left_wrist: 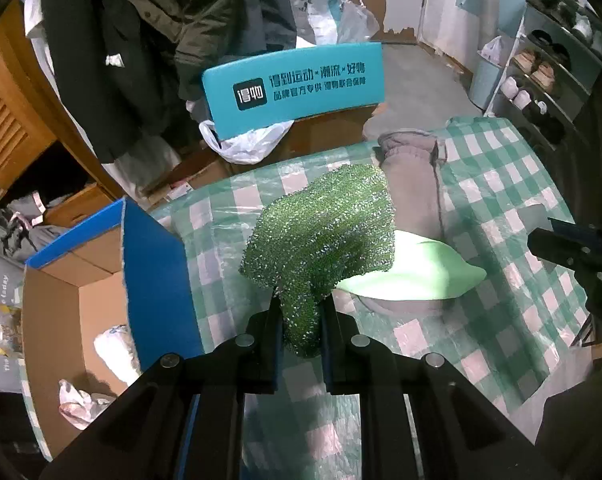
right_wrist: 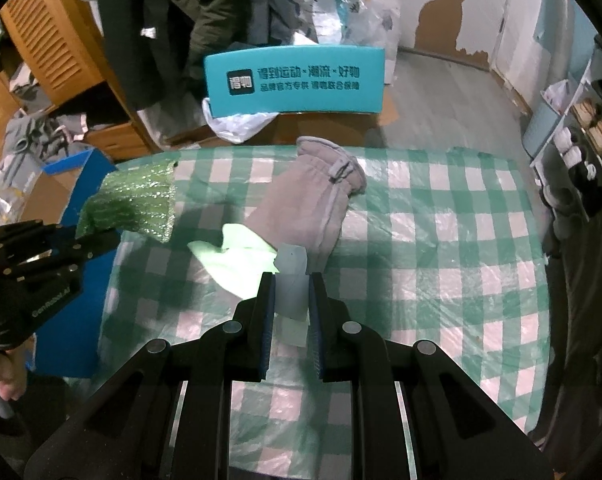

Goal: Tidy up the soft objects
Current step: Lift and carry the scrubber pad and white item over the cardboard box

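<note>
Green and sparkly, the scrubby cloth [left_wrist: 325, 232] is hanging in the air, pinched by one corner in the left hand-held gripper [left_wrist: 301, 320]. It is floating above the worktop [left_wrist: 501, 200] with the checked cover, close to the open cardboard box [left_wrist: 81, 280] with the blue flap. That box is sitting just past the worktop's left edge, and some soft white things are already lying inside it.

The right hand-held gripper [right_wrist: 292, 292] is squeezing a small pale piece [right_wrist: 291, 276] of something soft, low over the worktop. What that pale piece is cannot be told. Beside it, a light green cloth [right_wrist: 237, 260] is lying flat, and a grey glove [right_wrist: 317, 208] is lying partly on top of it, reaching toward the far edge.

It looks like the scrubby cloth is going into the box next. To do that well, the left hand-held gripper should be moving sideways over the blue flap, not bumping it, because the flap is standing up and could fold or tip. The cloth is floppy and only held by a corner, so the loose part could be catching on the box edge. Lifting it high enough first should help. Letting go should be waiting until the whole cloth is over the inside of the box. The right hand-held gripper should be staying out of the way, well apart from the left one.
</note>
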The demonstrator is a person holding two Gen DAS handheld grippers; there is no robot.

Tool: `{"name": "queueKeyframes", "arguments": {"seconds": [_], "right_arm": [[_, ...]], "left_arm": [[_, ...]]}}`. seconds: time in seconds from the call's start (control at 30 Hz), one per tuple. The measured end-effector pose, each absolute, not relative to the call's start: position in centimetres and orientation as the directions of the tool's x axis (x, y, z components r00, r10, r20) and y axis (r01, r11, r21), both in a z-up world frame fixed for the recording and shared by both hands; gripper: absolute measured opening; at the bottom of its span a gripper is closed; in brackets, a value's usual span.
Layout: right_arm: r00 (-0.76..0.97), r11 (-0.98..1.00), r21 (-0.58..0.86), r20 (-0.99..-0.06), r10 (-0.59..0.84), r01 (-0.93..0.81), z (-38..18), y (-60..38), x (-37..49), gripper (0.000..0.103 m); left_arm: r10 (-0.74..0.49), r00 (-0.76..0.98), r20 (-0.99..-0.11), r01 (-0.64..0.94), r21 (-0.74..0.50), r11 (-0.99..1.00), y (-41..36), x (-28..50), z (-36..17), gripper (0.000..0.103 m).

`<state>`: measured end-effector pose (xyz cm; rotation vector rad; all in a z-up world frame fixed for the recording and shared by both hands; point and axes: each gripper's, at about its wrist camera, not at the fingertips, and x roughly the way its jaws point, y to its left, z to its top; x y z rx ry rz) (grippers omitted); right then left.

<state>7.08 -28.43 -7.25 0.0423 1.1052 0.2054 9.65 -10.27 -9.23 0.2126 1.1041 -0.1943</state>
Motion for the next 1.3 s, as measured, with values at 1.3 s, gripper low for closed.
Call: {"name": "queueKeyframes", "arguments": {"seconds": [1.3], "right_arm": [[0.470, 0.935, 0.134, -0.835, 0.285, -0.329, -1.9, -19.9, 4.1, 0.015]], "left_arm": [[-0.005, 0.543, -0.840, 0.149, 0.091, 0.985, -3.5, 2.8, -3.5, 0.015]]}}
